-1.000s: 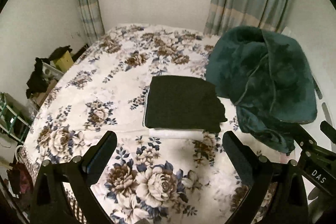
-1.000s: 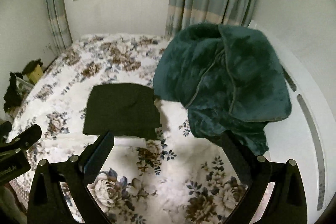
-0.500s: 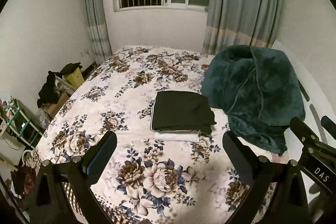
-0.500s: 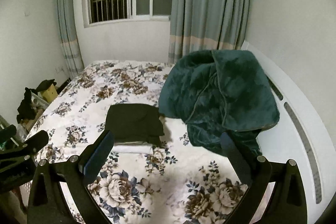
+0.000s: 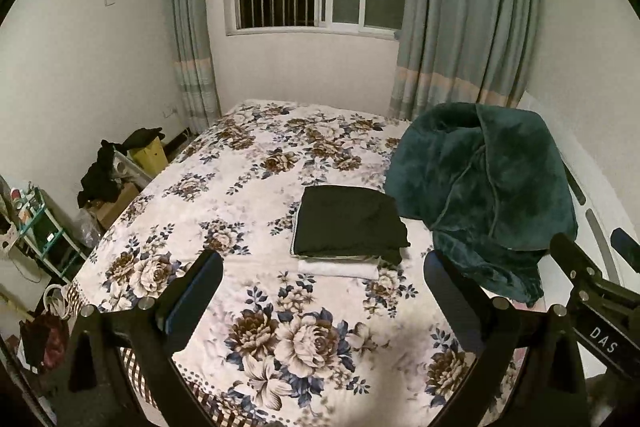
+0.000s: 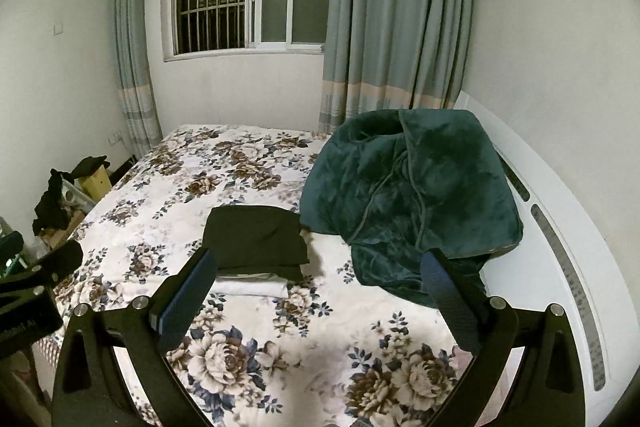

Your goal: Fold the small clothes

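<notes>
A folded black garment (image 5: pixel 348 221) lies on a folded white garment (image 5: pixel 338 269) in the middle of the floral bed (image 5: pixel 256 195). The stack also shows in the right wrist view, black piece (image 6: pixel 254 241) over white piece (image 6: pixel 250 287). My left gripper (image 5: pixel 322 275) is open and empty, held above the near part of the bed, well short of the stack. My right gripper (image 6: pixel 316 273) is open and empty, at a similar distance. Each gripper shows at the edge of the other's view.
A dark green plush blanket (image 5: pixel 484 187) is heaped on the right of the bed beside the stack. A white headboard (image 6: pixel 560 227) runs along the right. Boxes and dark clothes (image 5: pixel 108 171) sit on the floor at left, with a small shelf (image 5: pixel 36 227). Window and curtains stand behind.
Both grippers have pulled back and up from the bed. The stack looks smaller and farther, and more of the window and walls shows. The clothes have not moved.
</notes>
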Demonstrator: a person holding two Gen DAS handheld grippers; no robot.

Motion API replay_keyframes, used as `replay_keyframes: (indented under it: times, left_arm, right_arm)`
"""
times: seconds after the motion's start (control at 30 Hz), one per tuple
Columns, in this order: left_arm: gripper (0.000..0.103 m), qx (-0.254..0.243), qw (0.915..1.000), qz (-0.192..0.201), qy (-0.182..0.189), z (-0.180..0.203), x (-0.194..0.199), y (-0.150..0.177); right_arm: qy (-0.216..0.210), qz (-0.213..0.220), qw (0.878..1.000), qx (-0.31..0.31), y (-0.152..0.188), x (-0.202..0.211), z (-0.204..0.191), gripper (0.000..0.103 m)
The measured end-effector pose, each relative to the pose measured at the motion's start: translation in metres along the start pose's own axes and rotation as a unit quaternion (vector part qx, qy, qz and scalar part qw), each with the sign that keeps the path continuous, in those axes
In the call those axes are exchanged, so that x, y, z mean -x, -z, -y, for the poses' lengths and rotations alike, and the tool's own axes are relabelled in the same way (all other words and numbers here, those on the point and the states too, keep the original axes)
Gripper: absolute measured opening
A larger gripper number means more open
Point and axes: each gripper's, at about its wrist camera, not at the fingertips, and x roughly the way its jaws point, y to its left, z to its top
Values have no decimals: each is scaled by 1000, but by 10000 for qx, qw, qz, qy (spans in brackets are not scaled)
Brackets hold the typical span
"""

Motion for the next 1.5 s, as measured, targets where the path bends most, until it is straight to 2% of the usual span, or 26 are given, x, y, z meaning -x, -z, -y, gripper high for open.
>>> replay_keyframes:
  times: [0.7,1.5]
  left_arm:
    - [103,28,9999,119,-111,6,16,1]
    - [103,113,9995,208,-226,-1,31,6]
  right_arm:
    - [-154,123,9997,113,-8,11,10,103]
    - [-256,216,9993,144,-13,22,-7,103]
